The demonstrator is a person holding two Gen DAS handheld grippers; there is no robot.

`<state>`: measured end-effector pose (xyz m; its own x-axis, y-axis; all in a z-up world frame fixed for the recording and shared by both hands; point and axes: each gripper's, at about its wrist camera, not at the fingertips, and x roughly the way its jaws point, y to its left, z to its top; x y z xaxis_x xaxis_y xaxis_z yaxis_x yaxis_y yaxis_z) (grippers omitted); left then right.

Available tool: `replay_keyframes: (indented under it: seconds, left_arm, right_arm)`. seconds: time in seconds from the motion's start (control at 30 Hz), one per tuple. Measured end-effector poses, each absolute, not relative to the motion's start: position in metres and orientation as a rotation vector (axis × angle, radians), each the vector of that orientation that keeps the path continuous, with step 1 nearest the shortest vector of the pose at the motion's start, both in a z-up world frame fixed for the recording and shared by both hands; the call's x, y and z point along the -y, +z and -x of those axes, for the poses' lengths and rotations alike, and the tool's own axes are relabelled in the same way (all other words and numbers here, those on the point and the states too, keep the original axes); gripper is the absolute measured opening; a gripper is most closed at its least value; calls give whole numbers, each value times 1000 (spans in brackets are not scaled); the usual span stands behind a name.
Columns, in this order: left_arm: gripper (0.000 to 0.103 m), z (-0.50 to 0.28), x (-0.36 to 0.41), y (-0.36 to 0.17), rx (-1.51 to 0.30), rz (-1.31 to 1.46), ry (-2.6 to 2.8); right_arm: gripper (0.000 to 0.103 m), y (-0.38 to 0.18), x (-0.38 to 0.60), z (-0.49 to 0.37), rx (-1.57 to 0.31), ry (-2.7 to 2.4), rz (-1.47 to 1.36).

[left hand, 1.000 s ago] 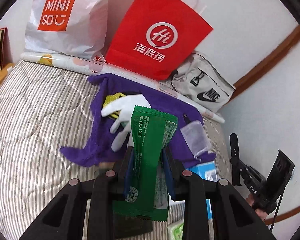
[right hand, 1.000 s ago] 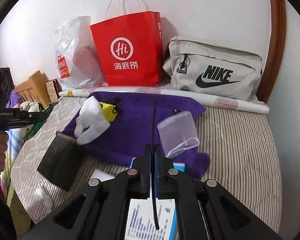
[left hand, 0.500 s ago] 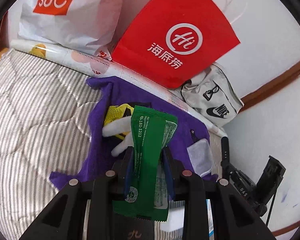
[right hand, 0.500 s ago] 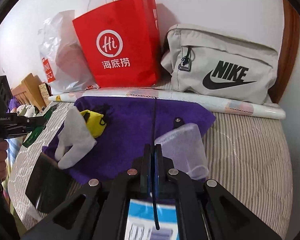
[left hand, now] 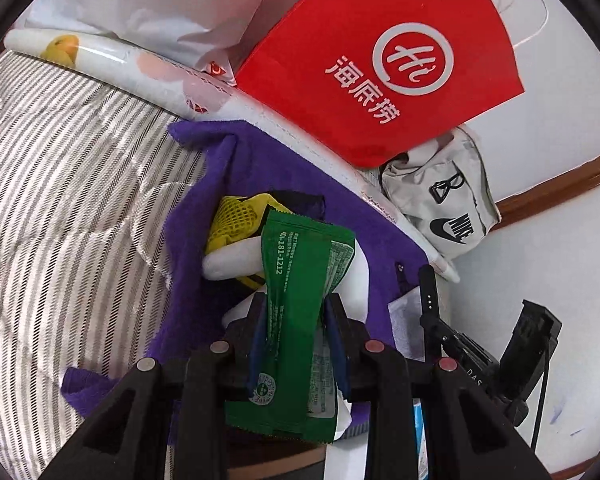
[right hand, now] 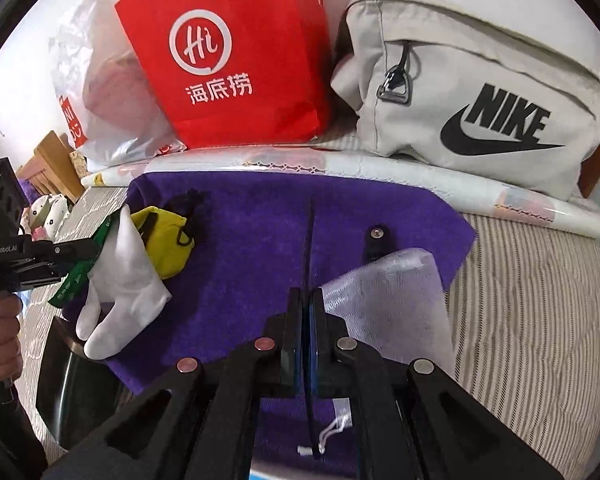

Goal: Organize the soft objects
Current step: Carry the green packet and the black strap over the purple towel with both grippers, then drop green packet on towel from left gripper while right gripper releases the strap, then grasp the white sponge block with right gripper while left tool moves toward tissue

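Observation:
My left gripper (left hand: pixel 296 320) is shut on a green foil packet (left hand: pixel 300 280), which stands up between its pads. It hovers over a purple towel (left hand: pixel 268 168) spread on the striped bed. Just ahead lie a white glove (left hand: pixel 232 262) and a yellow mesh pouch (left hand: pixel 236 220). My right gripper (right hand: pixel 305 304) is shut on a thin dark sheet (right hand: pixel 310 236) seen edge-on; what it is I cannot tell. It hangs above the same purple towel (right hand: pixel 252 224), next to a translucent mesh pouch (right hand: pixel 388 296). The glove (right hand: pixel 120 280) and the yellow pouch (right hand: pixel 166 240) lie to its left.
Against the wall stand a red paper bag (right hand: pixel 228 60), a white plastic bag (right hand: pixel 96 92) and a grey Nike bag (right hand: pixel 480 92). A patterned roll (right hand: pixel 380 176) lies before them. A dark flat item (right hand: pixel 72 392) sits at the bed's left edge. A hand (right hand: pixel 0 340) holds the left gripper.
Both grippers have come forward and down toward the purple towel, so the towel, glove and bags look larger. The left one has rolled a little. Neither grip has changed.

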<state>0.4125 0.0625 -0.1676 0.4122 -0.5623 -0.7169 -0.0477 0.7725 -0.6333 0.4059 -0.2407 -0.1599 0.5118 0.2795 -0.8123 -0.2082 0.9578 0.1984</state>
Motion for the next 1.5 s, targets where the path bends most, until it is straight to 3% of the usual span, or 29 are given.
replay_keyframes:
  seconds: [0.4,0.5,0.53,0.7,1.13,1.33,1.4,1.5]
  left_arm:
    - [30,-416,-55,-178,-1147,549,-338]
    - [39,-415,-52,-176,-1150,530,-332]
    - [51,-414,-54,-176,-1156,522,-316]
    - [56,-408,-53,-171,-1155,507,-314]
    - [57,-362,-76,-132,-1095,508,-295]
    - [57,-330,-87,-117,-1076,503,-284]
    - [57,-320,-89,-113,-1072,489,-278]
    - [57,-297,-95,-111,-1067,460,-264]
  right_arm:
    - [4,-185,233,-425,-1113,262,-34]
    - [5,-186,233,-425,-1119,263,-27]
    - [6,-185,232,-424,-1115,260,-19]
    - [40,-175,231,-414,-1077,252,9]
    - [45,-128,233,-351,-980,265,3]
    - [54,-110,225,-311,-925,313,5]
    - [63,-110,217,-296,-922,346,25]
    - [65,-117,201,-279,-930,391,76]
